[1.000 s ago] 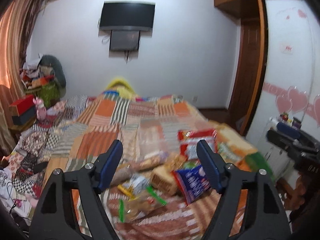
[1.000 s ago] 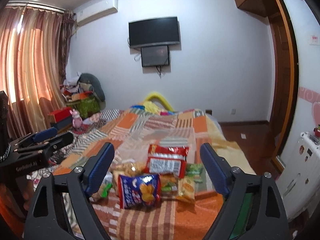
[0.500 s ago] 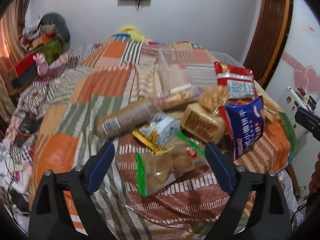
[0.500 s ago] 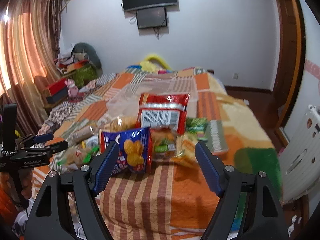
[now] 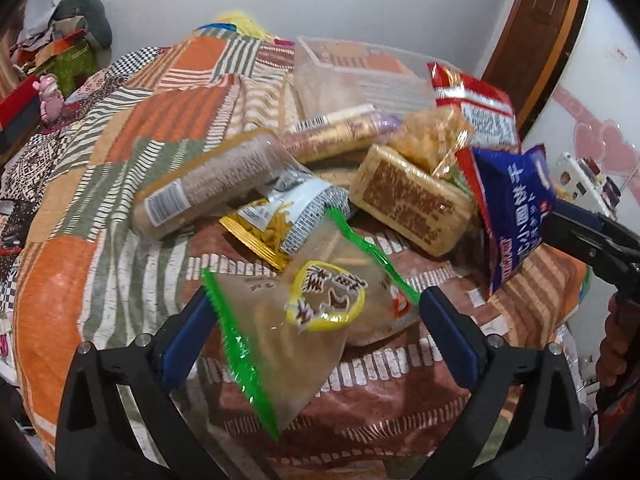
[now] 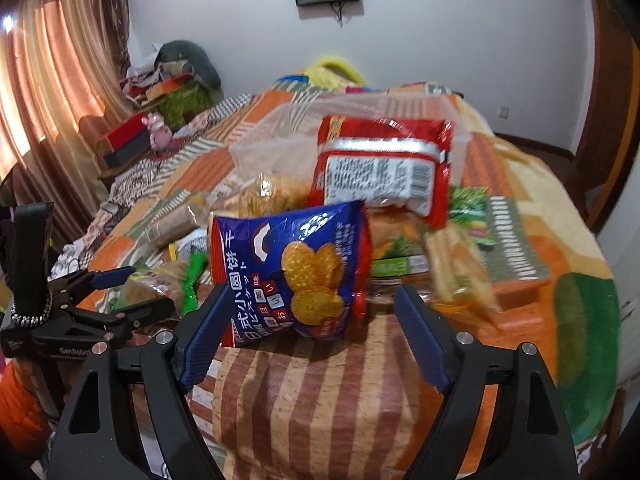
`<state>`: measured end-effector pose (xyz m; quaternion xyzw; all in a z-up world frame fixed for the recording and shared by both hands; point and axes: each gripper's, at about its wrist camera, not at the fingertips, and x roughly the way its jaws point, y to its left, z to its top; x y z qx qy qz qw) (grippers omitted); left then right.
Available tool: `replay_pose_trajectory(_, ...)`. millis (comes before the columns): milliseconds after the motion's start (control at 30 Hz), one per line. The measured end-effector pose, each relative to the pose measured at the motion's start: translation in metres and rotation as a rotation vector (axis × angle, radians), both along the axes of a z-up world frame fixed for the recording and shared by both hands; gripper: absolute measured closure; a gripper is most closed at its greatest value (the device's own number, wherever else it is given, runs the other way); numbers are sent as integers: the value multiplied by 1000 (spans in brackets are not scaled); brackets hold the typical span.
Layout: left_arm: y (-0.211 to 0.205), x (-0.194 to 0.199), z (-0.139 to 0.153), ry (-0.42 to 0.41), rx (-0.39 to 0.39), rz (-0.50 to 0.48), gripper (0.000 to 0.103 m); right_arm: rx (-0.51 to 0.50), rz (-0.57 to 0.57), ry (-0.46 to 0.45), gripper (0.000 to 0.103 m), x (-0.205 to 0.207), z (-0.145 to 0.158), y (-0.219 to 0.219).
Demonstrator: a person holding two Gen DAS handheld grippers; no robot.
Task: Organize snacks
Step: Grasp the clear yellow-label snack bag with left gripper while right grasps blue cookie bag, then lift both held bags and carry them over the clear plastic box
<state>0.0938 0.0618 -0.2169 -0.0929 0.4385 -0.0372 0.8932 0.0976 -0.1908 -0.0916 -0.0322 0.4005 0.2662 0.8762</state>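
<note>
A pile of snacks lies on the quilted bed. My left gripper (image 5: 316, 316) is open, its jaws on either side of a clear bag with green edges (image 5: 296, 320). My right gripper (image 6: 312, 316) is open around the lower part of an upright blue cracker bag (image 6: 296, 272), also in the left wrist view (image 5: 512, 212). Behind stand a red bag (image 6: 384, 164), a brown biscuit roll (image 5: 208, 188), a tan wafer pack (image 5: 408, 200) and a clear plastic bin (image 5: 352, 76), which looks empty.
The bed's near edge drops off just below both grippers. The left gripper (image 6: 112, 296) shows at the left of the right wrist view. Green packets (image 6: 468, 208) lie at right. A cluttered side table with a red box (image 6: 124, 140) stands by the curtains.
Both grippers have moved forward and down to the pile. The left now straddles the green-edged bag and the right straddles the blue cracker bag. Both stayed open.
</note>
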Motion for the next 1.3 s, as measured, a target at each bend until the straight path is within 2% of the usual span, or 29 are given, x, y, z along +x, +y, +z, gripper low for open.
replay_pose_trajectory(133, -5, 5, -9, 9, -1, -25, 1, -13, 18, 23, 20, 5, -5, 6)
replay_pose_trajectory(333, 3, 5, -15, -1, -45, -32, 1, -31, 32, 39, 18, 10, -12, 16)
replay_pose_trajectory(433, 4, 4, -12, -15, -49, -32, 15, -30, 32, 25, 19, 9, -11, 14)
replay_pose_trajectory(500, 8, 3, -9, -18, -64, -27, 24, -23, 31, 20, 23, 10, -11, 12)
replay_pose_trajectory(633, 13, 3, -6, -13, -84, -18, 30, -3, 29, 17, 32, 9, -8, 7)
replay_pose_trajectory(700, 12, 2, -2, -18, -64, -12, 32, 1, 33, 15, 36, 8, -7, 7)
replay_pose_trajectory(800, 7, -3, 5, -30, -31, -10, 34, 1, 29, 9, 39, 6, -5, 7)
replay_pose_trajectory(1000, 2, -11, 31, -76, -11, -6, 34, 15, 17, -20, 40, 0, 5, 0)
replay_pose_trajectory(1300, -1, 1, 84, -192, 13, 0, 34, 51, -38, -131, 40, 5, 43, -18)
